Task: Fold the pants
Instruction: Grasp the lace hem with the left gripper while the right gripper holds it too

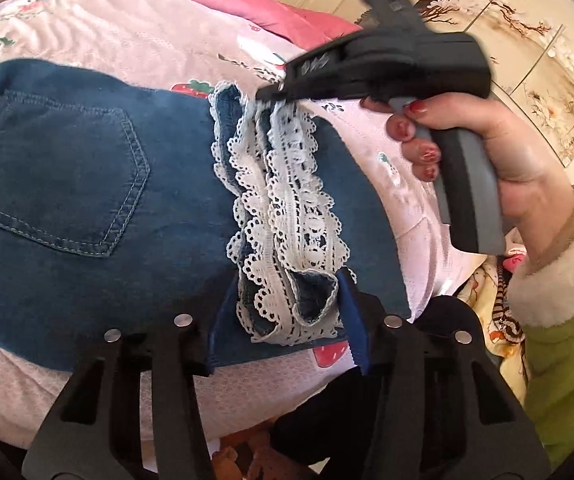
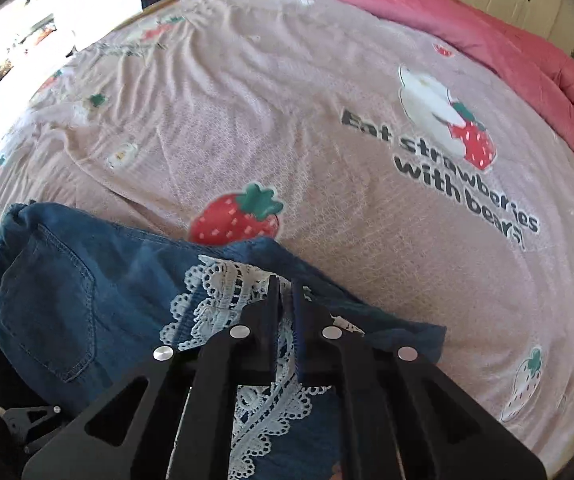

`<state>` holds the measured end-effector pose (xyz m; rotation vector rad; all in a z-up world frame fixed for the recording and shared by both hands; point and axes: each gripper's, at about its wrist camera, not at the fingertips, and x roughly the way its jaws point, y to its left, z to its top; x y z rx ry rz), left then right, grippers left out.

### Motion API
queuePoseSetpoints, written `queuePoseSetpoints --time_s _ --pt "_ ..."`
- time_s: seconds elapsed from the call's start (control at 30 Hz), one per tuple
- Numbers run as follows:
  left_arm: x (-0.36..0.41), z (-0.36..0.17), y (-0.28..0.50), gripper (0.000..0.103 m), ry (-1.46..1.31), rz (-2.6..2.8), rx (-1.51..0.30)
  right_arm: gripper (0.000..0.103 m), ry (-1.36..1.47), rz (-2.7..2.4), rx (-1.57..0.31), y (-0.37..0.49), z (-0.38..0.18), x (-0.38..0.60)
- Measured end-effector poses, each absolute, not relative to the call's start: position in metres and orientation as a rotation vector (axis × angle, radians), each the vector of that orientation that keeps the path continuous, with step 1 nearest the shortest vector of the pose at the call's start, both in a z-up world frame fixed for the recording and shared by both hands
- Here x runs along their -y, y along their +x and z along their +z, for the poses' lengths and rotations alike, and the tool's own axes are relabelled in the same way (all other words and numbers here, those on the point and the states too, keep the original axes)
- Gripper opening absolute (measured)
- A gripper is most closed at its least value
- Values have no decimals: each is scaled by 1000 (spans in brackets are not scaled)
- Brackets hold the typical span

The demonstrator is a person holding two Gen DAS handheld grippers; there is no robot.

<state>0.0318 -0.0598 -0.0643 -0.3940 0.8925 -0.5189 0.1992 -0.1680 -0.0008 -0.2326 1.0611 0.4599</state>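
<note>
Left wrist view: right gripper (image 1: 265,96) pinched closed on the denim pants' (image 1: 67,184) far lace hem (image 1: 287,208), apparently; left gripper (image 1: 283,332) part-open around the near hem should clamp before lifting evenly.

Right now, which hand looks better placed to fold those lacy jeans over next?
Probably the right. The right gripper is shut on the lace hem of the jeans, while the left gripper only straddles the near end of the hem, jaws apart.
</note>
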Motion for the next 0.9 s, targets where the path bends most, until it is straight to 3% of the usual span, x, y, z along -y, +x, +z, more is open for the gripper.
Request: queuePoseSetpoints --time_s 0.13,0.2,0.23,0.3,0.37,0.43,0.63,0.67,0.7,0.73,0.8,0.9 --pt "60 -64 30 40 -388 -522 -887 5 -180 539 -1034 195 9 159" --pt "59 -64 29 40 -383 -523 -885 10 -230 514 -1077 200 -1 155" --pt "58 -64 28 40 -383 -525 -884 15 -225 501 -1088 202 -3 156" --pt "59 -63 26 40 -381 -530 -882 37 -152 505 -1089 205 0 166" --pt "59 -64 23 40 -383 -536 -887 52 -109 511 -1051 201 10 171" --pt "59 -63 23 41 -387 -545 -898 56 -167 492 -1032 197 13 165" --pt "56 -64 23 41 -410 -562 -916 56 -354 399 -1096 204 -11 135" --pt "57 -64 23 41 -406 -563 -916 52 -377 389 -1110 206 -17 132" --pt "58 -63 23 41 -398 -564 -917 36 -404 391 -1123 206 -23 129" --pt "59 -64 23 38 -391 -568 -920 26 -418 413 -1139 205 -29 127" --pt "62 -66 24 29 -372 -574 -938 17 -432 410 -1124 199 -28 126" --pt "60 -68 27 19 -375 -569 -946 15 -397 410 -1085 192 -13 136"
